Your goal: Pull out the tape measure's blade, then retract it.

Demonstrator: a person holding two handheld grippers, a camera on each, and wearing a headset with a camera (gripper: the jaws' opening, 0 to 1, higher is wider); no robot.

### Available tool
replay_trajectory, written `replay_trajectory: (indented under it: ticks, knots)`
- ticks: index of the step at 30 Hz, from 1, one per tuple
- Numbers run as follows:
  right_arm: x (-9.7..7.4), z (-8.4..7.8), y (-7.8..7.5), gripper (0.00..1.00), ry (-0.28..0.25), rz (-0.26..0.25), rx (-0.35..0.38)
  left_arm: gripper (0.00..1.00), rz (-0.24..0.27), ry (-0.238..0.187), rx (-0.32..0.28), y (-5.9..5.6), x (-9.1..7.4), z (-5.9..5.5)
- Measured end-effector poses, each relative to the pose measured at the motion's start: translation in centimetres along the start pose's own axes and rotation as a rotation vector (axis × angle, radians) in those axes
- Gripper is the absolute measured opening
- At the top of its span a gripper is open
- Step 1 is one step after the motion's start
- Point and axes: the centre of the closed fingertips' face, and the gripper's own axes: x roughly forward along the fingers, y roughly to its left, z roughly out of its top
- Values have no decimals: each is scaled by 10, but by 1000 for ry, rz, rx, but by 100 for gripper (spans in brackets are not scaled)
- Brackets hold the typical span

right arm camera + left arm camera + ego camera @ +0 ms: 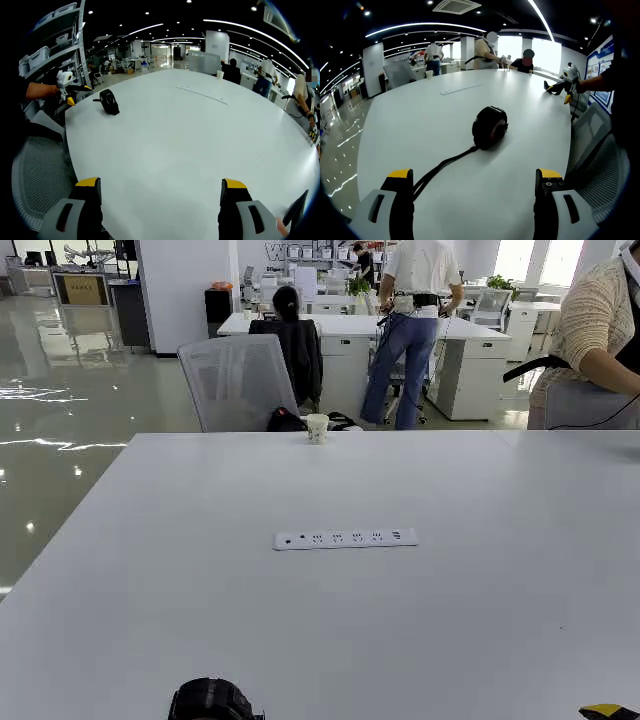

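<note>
Tape measure (215,701) — black, on table (320,630).

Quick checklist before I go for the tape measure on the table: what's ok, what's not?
1. Tape measure straight ahead of the left gripper, on the table: ok.
2. Left gripper's jaws wide apart, holding nothing: ok.
3. Right gripper open and holding nothing, off to the side of the tape measure: ok.
4. Blade's hook facing a gripper: cannot tell, since the hook can't be made out.
5. Strap out of the way: not ok. It trails toward one left jaw and might get pinched.
6. Room to draw the blade out: ok. The power strip lies far across the table.
</note>
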Motion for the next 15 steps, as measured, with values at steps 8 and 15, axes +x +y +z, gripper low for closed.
replay_trajectory:
  ticks: [8, 15]
  knots:
    - [1, -2, 4, 99, 5, 6, 2, 99, -5, 12, 0, 0, -1, -3]
    - [0, 0, 0, 99, -7, 1, -1, 99, -13, 36, -16, -2, -3, -6]
